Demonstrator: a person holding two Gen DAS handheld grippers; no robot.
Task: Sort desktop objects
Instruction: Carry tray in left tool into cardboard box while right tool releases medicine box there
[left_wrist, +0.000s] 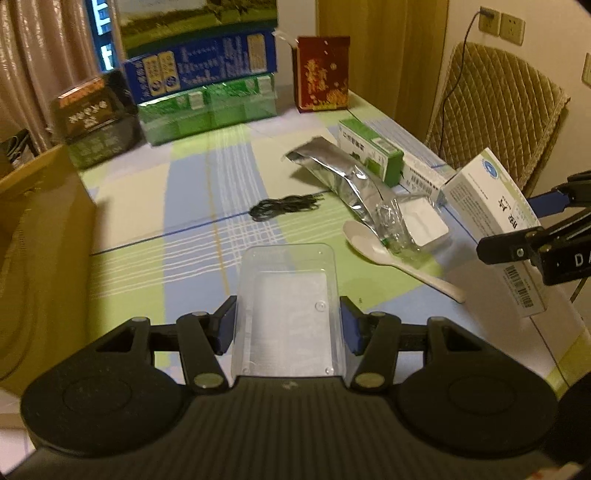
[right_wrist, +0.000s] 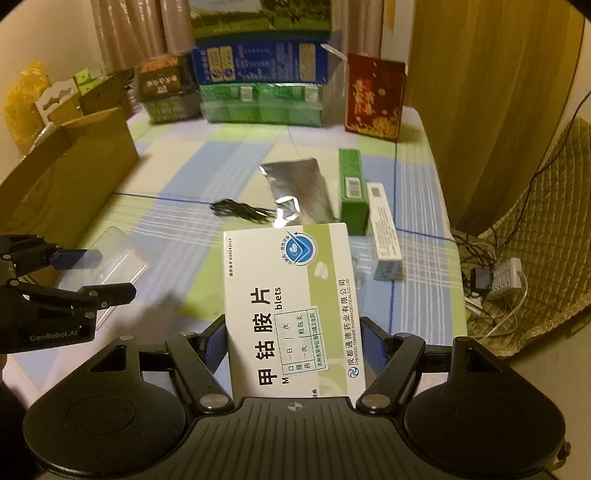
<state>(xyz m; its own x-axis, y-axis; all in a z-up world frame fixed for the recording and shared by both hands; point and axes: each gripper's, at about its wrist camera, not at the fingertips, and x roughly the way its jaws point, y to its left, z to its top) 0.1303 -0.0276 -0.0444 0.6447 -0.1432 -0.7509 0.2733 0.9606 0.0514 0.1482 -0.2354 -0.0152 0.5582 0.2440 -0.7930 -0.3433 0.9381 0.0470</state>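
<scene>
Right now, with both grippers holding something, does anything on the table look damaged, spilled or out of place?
Nothing is spilled. The crumpled clear plastic wrapper lies heaped over the white plastic spoon and against the shallow white tray, and the torn-open silver foil pouch leans on the green carton. That looks like loose litter.

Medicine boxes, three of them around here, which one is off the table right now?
The white and green tablet box, clamped between the right tool's fingers. The green box and the narrow white box both lie flat on the tablecloth.
</scene>
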